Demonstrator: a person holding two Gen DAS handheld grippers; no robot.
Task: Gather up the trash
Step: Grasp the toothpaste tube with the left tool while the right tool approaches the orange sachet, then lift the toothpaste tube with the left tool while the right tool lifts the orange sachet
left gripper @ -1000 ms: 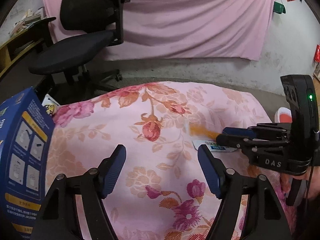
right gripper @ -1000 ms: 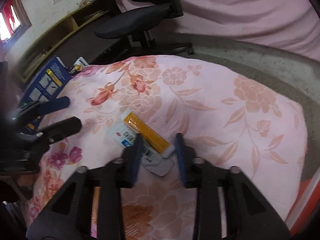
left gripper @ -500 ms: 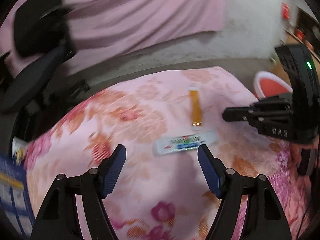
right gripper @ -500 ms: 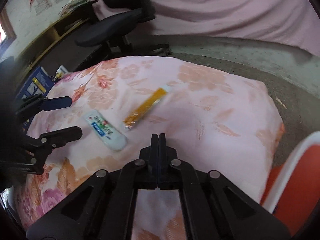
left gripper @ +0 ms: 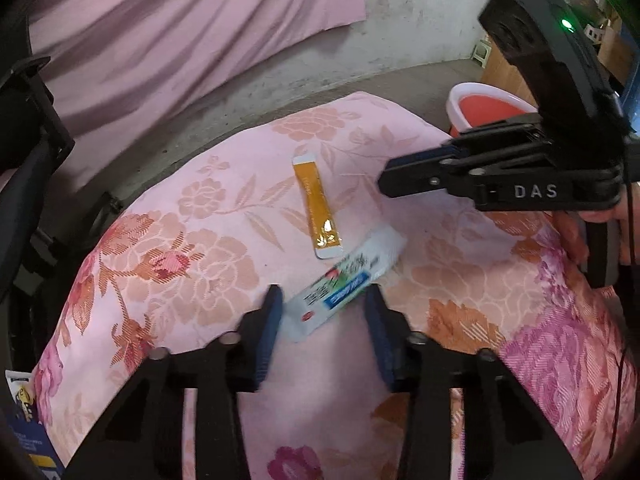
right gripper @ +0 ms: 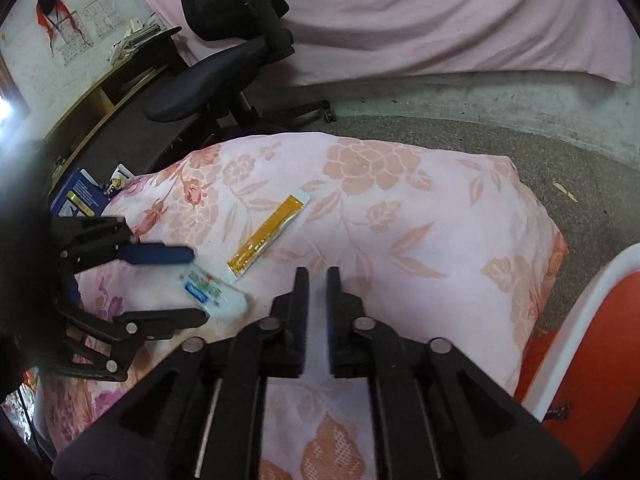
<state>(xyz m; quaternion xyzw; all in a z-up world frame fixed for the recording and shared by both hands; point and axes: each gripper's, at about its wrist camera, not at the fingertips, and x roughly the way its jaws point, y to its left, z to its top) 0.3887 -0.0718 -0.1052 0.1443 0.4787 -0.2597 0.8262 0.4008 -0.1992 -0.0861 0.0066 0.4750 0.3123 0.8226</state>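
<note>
A white sachet (left gripper: 345, 287) with blue, green and red print lies flat on the flowered cloth, its near end between the blue pads of the left gripper (left gripper: 322, 312); the jaws have just been closing around it, and they stand a little apart with the pads just beside its edges, whether they press on it I cannot tell. Its far end touches the lower tip of a narrow orange stick packet (left gripper: 317, 207) with white sealed ends, which lies slanted on the cloth farther out. The right gripper (right gripper: 317, 280) hovers over bare cloth near both packets, its jaws having just been opening to a narrow gap with nothing between them. The surface is a pink cloth (left gripper: 208, 240) patterned with peach and magenta flowers, draped over a rounded form and wrinkled here and there. At its left edge a blue printed box (right gripper: 78, 198) leans beside a small card. Beyond lies a grey concrete floor (right gripper: 500, 136), a black office chair (right gripper: 224, 52), a wooden shelf (right gripper: 96, 104) along the wall and a wide pink sheet (right gripper: 440, 16) hung behind. A red bin with a white rim (left gripper: 486, 106) stands off the cloth's right side.
</note>
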